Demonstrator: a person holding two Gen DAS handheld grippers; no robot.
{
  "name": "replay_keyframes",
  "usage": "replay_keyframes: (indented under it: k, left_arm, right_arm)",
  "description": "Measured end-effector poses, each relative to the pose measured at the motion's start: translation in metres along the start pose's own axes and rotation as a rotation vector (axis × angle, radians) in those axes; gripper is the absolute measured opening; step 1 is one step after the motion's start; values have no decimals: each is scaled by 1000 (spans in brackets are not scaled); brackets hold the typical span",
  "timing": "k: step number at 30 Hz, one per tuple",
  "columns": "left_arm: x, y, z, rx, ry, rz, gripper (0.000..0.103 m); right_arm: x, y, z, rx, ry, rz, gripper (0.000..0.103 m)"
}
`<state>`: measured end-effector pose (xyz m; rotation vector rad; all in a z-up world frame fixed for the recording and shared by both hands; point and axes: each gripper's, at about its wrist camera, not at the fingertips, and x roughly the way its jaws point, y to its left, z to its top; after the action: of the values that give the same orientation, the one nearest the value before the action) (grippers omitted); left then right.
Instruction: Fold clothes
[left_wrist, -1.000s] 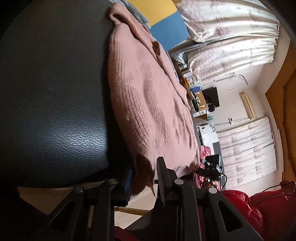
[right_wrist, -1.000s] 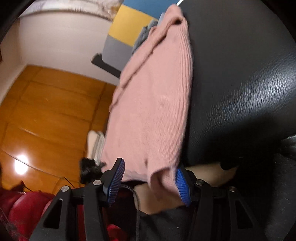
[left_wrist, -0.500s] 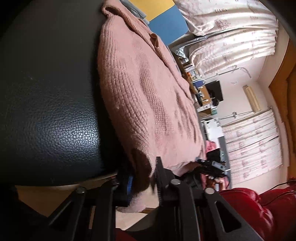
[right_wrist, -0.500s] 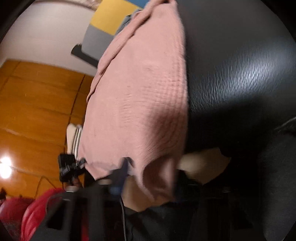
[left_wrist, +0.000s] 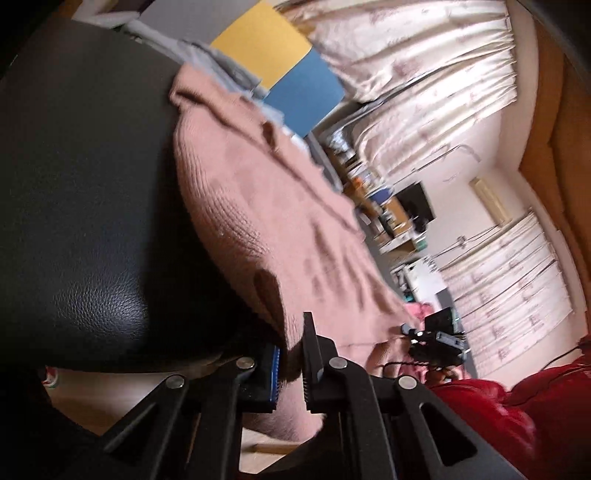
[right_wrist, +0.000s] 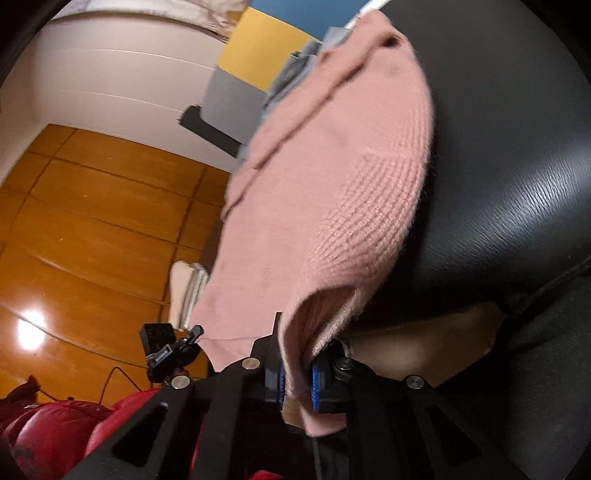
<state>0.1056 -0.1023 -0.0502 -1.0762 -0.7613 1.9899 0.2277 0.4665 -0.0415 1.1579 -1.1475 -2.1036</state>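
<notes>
A pink knitted sweater (left_wrist: 258, 206) lies along a black leather seat (left_wrist: 92, 184), its near hem hanging over the front edge. My left gripper (left_wrist: 291, 354) is closing, and its pads pinch one near corner of the hem, raised off the seat. In the right wrist view the same sweater (right_wrist: 343, 192) runs away from me over the black seat (right_wrist: 517, 147). My right gripper (right_wrist: 297, 380) is also closing, its blue pads pressing on the other near corner, which folds up between them. The cloth hides the fingertips' inner faces.
A red leather sofa (left_wrist: 517, 413) sits low beside the seat, also in the right wrist view (right_wrist: 55, 424). A black camera on a mount (right_wrist: 166, 350) stands on the orange wood floor (right_wrist: 92, 221). Curtains (left_wrist: 424, 74), a cluttered shelf (left_wrist: 388, 214) and coloured floor mats (left_wrist: 280, 62) lie beyond.
Both grippers went from open around the hem corners to closed on them. Both have risen, lifting the sweater's near edge off the seat.
</notes>
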Motion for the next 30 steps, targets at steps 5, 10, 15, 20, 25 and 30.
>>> replay_keyframes:
  k: [5,10,15,20,25,30]
  left_arm:
    - [-29,-21,1,8,-92,-103,7]
    - [-44,-36,6,-3,-146,-161,8]
    - [-47,-35,31,-47,-188,-198,8]
    - [-35,-37,86,-30,-208,-210,8]
    - [-5,-28,154,-6,-192,-138,8]
    - [46,20,219,-131,-177,-68,8]
  right_arm:
    - [-17,21,3,-2,-68,114,10]
    - [-35,33,9,17,-144,218,10]
    - [-31,33,31,42,-187,250,10]
    - [-19,37,73,40,-224,268,10]
    - [-4,44,140,7,-248,257,10]
    - [24,28,213,52,-258,226,10]
